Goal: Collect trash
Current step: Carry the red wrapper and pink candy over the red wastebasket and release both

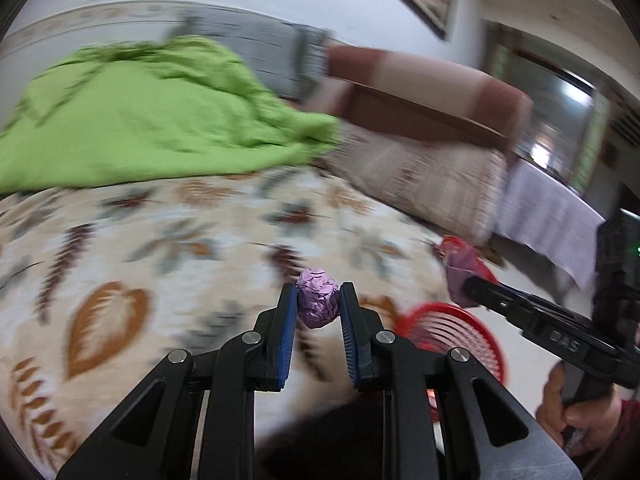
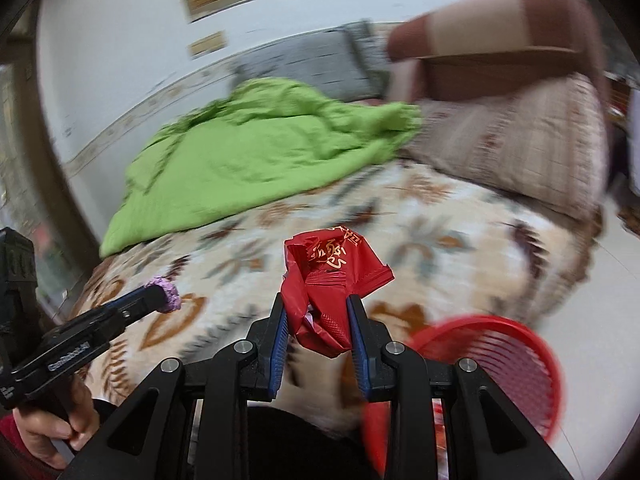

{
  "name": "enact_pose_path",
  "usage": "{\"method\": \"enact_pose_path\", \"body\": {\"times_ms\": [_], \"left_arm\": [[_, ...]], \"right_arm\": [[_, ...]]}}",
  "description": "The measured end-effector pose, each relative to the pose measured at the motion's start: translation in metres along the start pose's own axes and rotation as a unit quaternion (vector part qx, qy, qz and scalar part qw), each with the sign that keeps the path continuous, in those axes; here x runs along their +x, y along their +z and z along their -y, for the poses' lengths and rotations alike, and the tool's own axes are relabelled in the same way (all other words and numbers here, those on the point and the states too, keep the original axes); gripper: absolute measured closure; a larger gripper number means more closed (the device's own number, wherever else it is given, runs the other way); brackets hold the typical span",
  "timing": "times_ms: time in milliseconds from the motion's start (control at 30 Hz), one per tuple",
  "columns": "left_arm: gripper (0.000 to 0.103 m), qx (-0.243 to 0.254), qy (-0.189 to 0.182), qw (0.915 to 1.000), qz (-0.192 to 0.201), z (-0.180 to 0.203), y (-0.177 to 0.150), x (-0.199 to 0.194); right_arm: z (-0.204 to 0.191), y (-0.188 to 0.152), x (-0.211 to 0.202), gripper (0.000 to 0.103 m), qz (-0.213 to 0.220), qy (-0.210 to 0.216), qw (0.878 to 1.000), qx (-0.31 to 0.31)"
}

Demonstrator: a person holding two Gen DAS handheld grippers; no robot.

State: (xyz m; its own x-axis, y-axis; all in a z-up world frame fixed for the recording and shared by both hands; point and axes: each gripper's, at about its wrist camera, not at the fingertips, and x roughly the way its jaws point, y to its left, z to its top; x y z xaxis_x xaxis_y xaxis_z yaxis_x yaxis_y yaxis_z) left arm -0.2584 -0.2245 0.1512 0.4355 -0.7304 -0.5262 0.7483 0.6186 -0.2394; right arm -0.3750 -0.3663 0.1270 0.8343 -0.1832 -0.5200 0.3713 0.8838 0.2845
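Motion blur smears the leaf-patterned bedspread (image 1: 160,248) and green quilt (image 2: 240,160); the red basket (image 2: 516,360) is blurred, its near side hidden behind the right gripper's frame; gold print on the red wrapper (image 2: 332,280) is unreadable.

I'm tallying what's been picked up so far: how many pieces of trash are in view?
2. A purple foil ball is pinched in the left gripper, and a red wrapper in the right gripper, both near the red basket. More may be hidden.
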Motion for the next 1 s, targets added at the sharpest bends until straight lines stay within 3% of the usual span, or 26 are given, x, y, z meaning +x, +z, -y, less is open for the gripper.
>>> {"method": "enact_pose_path", "body": {"times_ms": [233,400,567,600,667,800,933,1000], "left_arm": [[0.082,0.046,-0.102,0.9913,-0.069,0.089,-0.011,0.048],[0.082,0.075,-0.122,0.9834,-0.112,0.127,-0.023,0.086],[0.078,0.076,-0.14,0.973,-0.167,0.133,-0.033,0.115],[0.076,0.073,-0.136,0.9737,-0.167,0.132,-0.034,0.115],[0.061,0.068,-0.134,0.9759,-0.159,0.127,-0.033,0.109],[0.053,0.065,-0.115,0.9827,-0.129,0.117,-0.026,0.09],[0.027,0.07,-0.078,0.9907,-0.086,0.102,-0.021,0.059],[0.025,0.069,-0.063,0.9933,-0.069,0.093,-0.021,0.044]], "right_arm": [[0.08,-0.015,-0.043,0.073,-0.007,-0.081,0.995,0.059],[0.113,-0.035,-0.039,0.071,-0.035,-0.108,0.99,0.085],[0.129,-0.046,-0.028,0.061,-0.06,-0.123,0.985,0.105],[0.13,-0.046,-0.027,0.061,-0.06,-0.125,0.985,0.104],[0.127,-0.045,-0.03,0.056,-0.059,-0.125,0.985,0.101],[0.114,-0.041,-0.036,0.042,-0.056,-0.127,0.986,0.095],[0.088,-0.038,-0.041,0.019,-0.052,-0.178,0.98,0.071],[0.071,-0.039,-0.045,0.015,-0.05,-0.213,0.975,0.046]]}}
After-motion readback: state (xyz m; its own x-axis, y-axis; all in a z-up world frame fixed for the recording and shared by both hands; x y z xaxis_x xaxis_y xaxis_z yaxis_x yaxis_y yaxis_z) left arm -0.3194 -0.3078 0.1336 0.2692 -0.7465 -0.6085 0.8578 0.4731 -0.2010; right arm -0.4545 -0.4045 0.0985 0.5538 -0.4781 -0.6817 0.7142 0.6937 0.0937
